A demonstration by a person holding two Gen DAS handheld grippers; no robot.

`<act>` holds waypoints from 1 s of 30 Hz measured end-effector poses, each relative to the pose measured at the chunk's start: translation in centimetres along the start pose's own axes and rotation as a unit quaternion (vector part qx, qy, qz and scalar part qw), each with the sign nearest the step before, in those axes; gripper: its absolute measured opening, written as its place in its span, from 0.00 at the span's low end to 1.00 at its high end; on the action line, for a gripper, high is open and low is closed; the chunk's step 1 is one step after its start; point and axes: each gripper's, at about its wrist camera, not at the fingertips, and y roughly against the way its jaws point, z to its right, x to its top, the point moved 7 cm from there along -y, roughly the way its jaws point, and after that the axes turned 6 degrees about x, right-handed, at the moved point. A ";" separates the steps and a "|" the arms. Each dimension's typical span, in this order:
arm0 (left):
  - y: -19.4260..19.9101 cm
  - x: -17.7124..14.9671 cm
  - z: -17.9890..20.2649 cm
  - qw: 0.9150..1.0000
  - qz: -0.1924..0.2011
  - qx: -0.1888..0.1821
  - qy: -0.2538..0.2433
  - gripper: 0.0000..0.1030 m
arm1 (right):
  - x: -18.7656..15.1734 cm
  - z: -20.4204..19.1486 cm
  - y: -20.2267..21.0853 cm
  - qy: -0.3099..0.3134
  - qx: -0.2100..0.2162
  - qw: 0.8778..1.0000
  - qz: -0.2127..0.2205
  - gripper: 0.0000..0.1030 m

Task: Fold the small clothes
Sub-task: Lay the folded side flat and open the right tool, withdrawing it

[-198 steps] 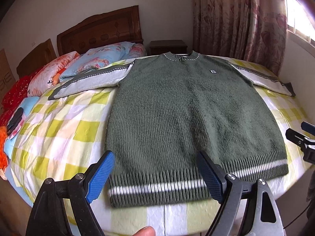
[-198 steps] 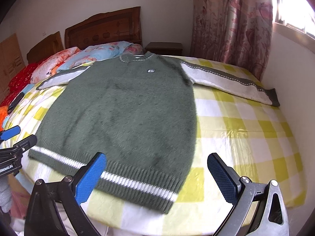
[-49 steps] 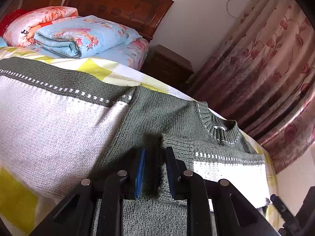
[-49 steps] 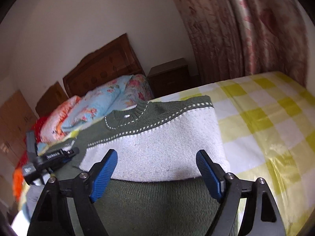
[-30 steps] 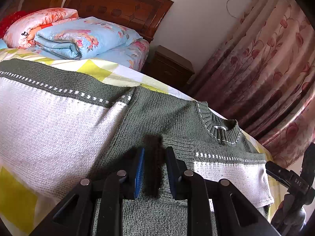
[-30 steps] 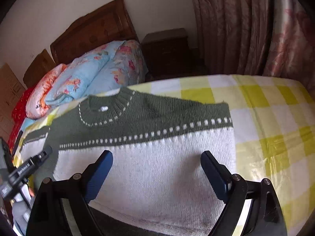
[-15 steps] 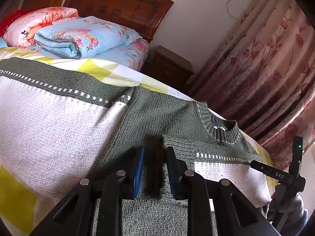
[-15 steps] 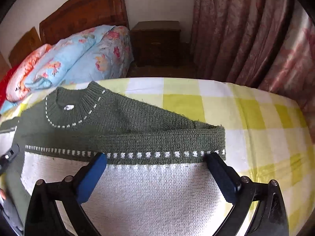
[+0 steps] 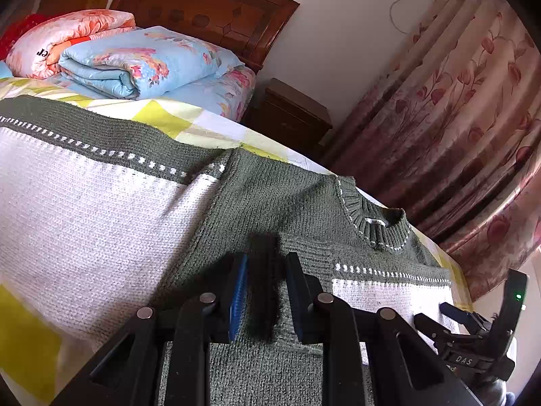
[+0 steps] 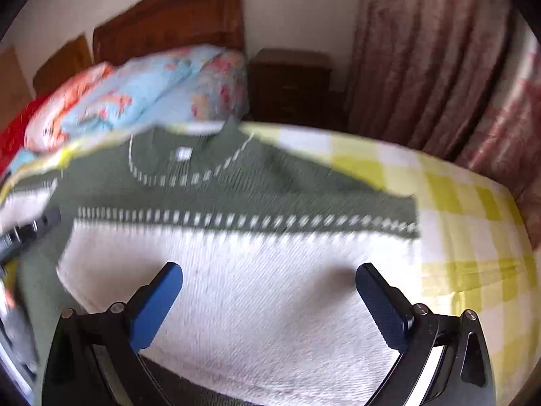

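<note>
A green knit sweater [image 9: 287, 203] lies face down on the bed, its collar [image 10: 182, 165] toward the headboard. One white sleeve [image 10: 253, 287] is folded across its back. In the left wrist view my left gripper [image 9: 262, 287] is shut on that sleeve's dark cuff [image 9: 263, 253]. The other white sleeve [image 9: 84, 203] still lies spread out to the left. My right gripper [image 10: 270, 270] stands open just above the folded sleeve, nothing between its fingers; the right gripper [image 9: 473, 331] also shows at the lower right of the left wrist view.
The yellow-check sheet [image 10: 466, 220] covers the bed. A folded blue floral quilt [image 9: 142, 64] and an orange one [image 9: 61, 37] lie by the wooden headboard [image 9: 203, 6]. A dark nightstand [image 9: 287, 115] and pink curtains [image 9: 456, 118] stand behind.
My right gripper has dropped lower over the folded sleeve and rolled, and it now shows further in at the lower right of the left wrist view. The left gripper has kept still on the cuff.
</note>
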 end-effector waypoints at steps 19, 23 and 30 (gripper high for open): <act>0.1 0.2 -0.3 1.000 -0.003 -0.009 0.007 0.23 | -2.4 -9.3 -2.5 0.078 0.000 0.996 0.035 1.00; 0.1 0.2 -0.4 1.000 -0.004 -0.010 0.007 0.23 | -3.2 -9.2 -1.0 0.040 0.021 0.997 0.057 1.00; 0.0 0.3 -0.7 1.000 -0.007 -0.021 0.017 0.23 | -5.5 -9.4 0.4 0.039 0.013 0.999 0.034 1.00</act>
